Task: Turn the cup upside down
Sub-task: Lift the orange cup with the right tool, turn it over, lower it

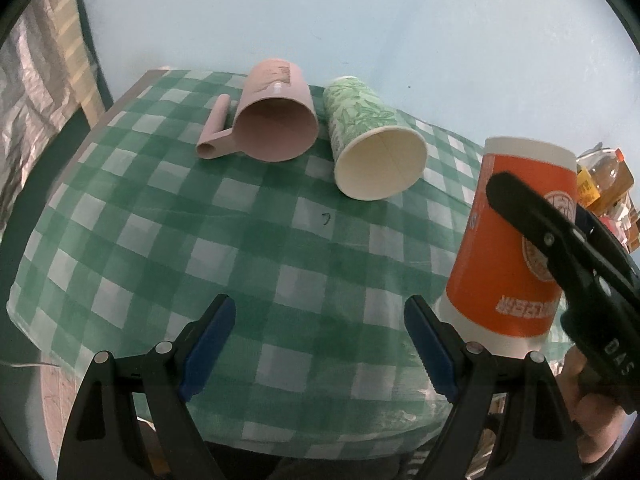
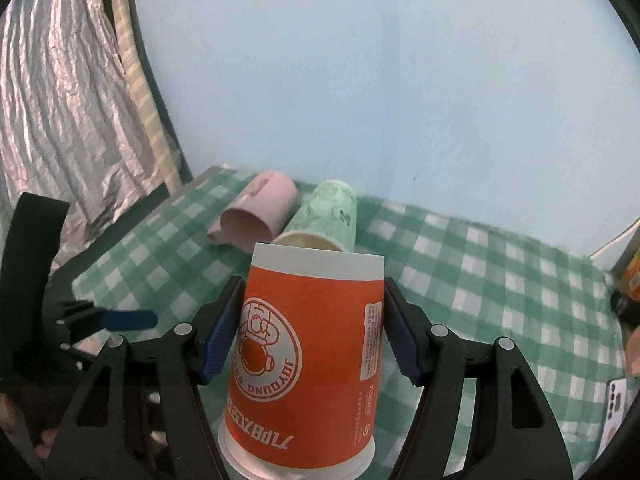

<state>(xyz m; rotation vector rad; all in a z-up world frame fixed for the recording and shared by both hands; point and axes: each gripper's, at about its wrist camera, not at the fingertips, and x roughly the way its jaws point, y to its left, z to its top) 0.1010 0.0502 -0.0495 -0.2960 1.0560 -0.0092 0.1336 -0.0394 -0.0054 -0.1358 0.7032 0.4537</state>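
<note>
The orange paper cup (image 2: 308, 364), upside down at lower centre, is clamped in my right gripper (image 2: 310, 332); my left gripper (image 1: 320, 348) hangs spread and empty.

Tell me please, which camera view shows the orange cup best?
The right wrist view: the orange cup fills the centre, upside down, between the right gripper fingers, logo readable. The left wrist view shows it only at the right edge, partly hidden behind a black finger.
</note>
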